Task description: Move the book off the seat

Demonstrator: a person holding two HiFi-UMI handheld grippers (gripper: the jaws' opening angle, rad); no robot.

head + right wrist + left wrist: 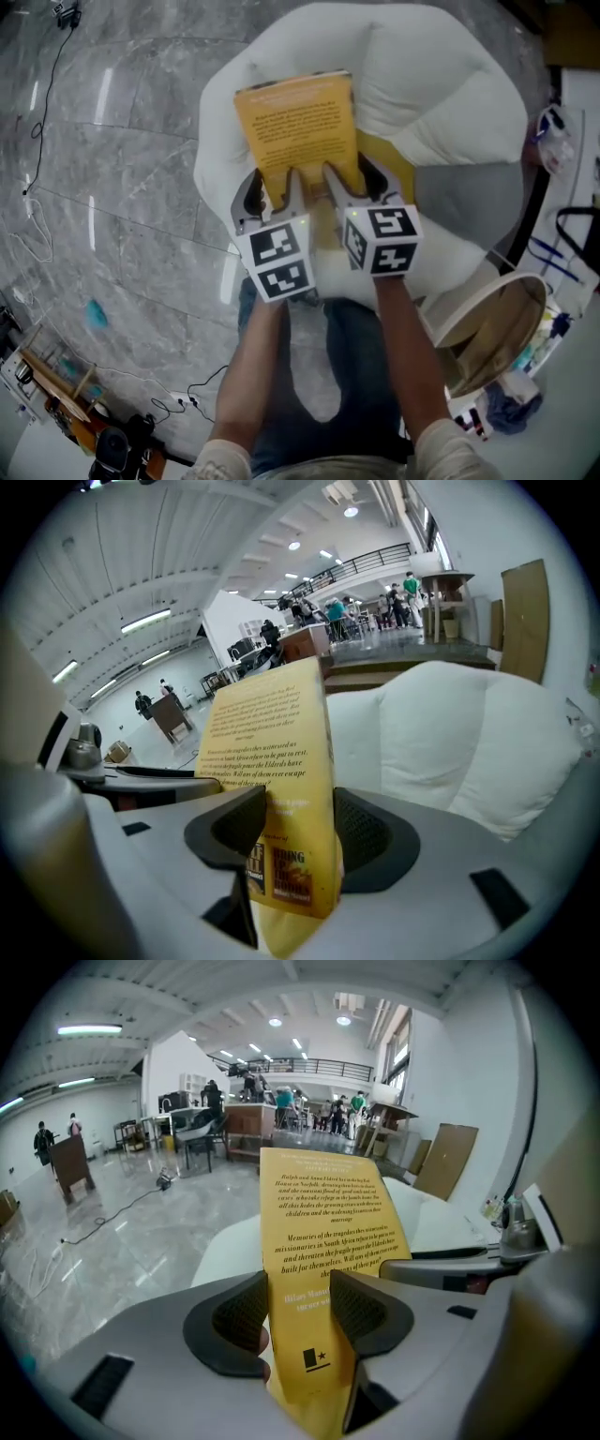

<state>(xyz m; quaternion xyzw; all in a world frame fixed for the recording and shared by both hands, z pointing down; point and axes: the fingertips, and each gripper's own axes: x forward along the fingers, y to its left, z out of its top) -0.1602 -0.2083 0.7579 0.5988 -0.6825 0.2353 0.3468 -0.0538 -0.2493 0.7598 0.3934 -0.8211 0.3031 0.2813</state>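
Bright open hall with a polished grey marble floor (122, 169) and a white ceiling.
In the head view a black cable (43, 94) trails over the floor at 10 o'clock, and a round wooden tabletop (497, 319) sits at 4 o'clock. In the left gripper view a strip light (89, 1029) glows at 10 o'clock, a railed mezzanine (300, 1063) runs at 12 o'clock, and brown boards (448, 1159) lean against the wall at 2 o'clock.

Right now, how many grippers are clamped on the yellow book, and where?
2. The left gripper clamps the book's near edge toward its left; the right gripper clamps the same edge beside it, toward the right. No others in view.
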